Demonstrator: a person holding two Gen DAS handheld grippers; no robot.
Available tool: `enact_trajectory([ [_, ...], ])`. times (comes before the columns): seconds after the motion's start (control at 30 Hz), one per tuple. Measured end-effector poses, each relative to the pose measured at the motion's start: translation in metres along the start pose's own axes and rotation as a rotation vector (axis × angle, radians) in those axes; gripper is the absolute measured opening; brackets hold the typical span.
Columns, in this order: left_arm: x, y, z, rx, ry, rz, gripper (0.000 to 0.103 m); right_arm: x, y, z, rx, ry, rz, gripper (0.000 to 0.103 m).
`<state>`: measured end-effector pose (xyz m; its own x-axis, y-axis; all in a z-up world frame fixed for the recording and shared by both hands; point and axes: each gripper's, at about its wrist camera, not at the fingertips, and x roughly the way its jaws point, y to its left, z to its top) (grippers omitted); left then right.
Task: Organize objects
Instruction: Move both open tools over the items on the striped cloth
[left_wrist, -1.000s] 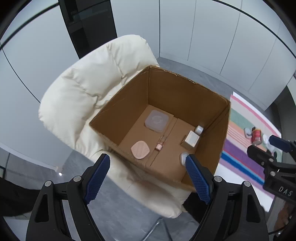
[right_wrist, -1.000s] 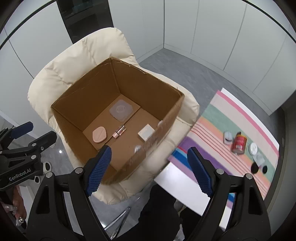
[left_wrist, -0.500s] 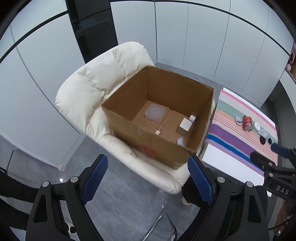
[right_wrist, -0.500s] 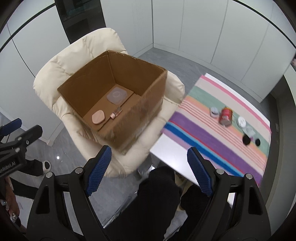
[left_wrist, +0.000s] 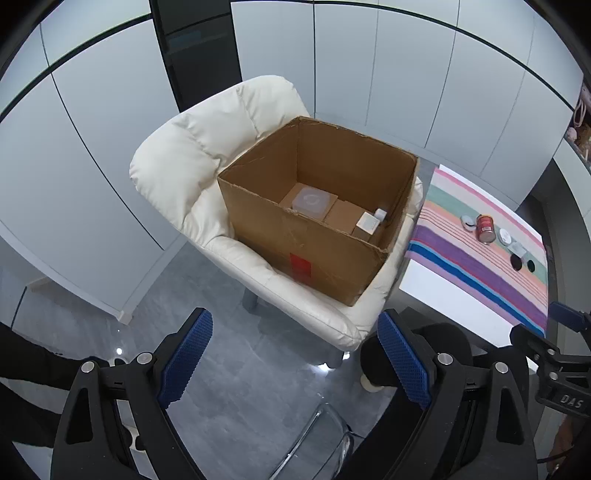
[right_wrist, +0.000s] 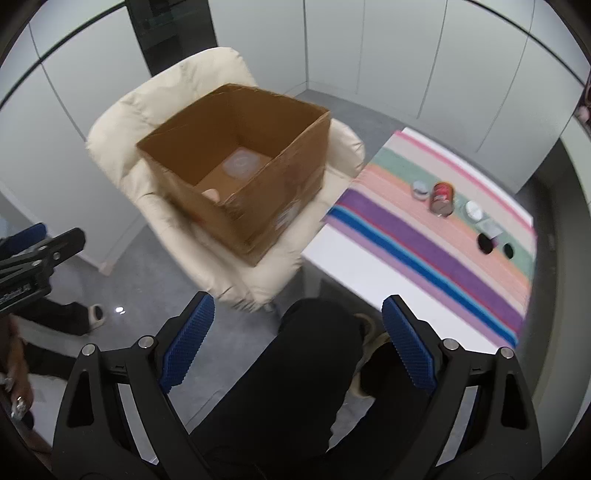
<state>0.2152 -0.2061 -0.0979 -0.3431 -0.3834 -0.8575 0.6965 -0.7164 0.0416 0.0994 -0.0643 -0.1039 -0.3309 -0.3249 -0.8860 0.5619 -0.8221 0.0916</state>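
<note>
My left gripper (left_wrist: 293, 358) hangs with its blue-padded fingers (left_wrist: 186, 356) spread wide and nothing between them, up high and back from the cardboard box (left_wrist: 317, 221), on its near side. My right gripper (right_wrist: 297, 350) is splayed just as wide and empty too, above my own dark-clothed leg (right_wrist: 295, 376), with the box off to its front left. That view is smeared, so I judge its height over the box only roughly, though it seems well above the rim.
</note>
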Motion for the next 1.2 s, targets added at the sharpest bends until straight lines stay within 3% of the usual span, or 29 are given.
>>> enact_trajectory([
  [0.13,-0.008,-0.004,-0.003,0.015,-0.010,0.003,0.094,-0.011,-0.002,-0.006,-0.020,-0.028,-0.044,0.094],
  [0.73,0.002,-0.012,0.002,-0.010,0.004,-0.019,0.095,-0.010,-0.038,-0.003,0.048,-0.035,-0.054,0.094],
  [1.2,0.005,-0.046,0.010,0.041,0.002,-0.046,0.095,-0.017,-0.077,-0.009,0.091,-0.058,-0.113,0.094],
])
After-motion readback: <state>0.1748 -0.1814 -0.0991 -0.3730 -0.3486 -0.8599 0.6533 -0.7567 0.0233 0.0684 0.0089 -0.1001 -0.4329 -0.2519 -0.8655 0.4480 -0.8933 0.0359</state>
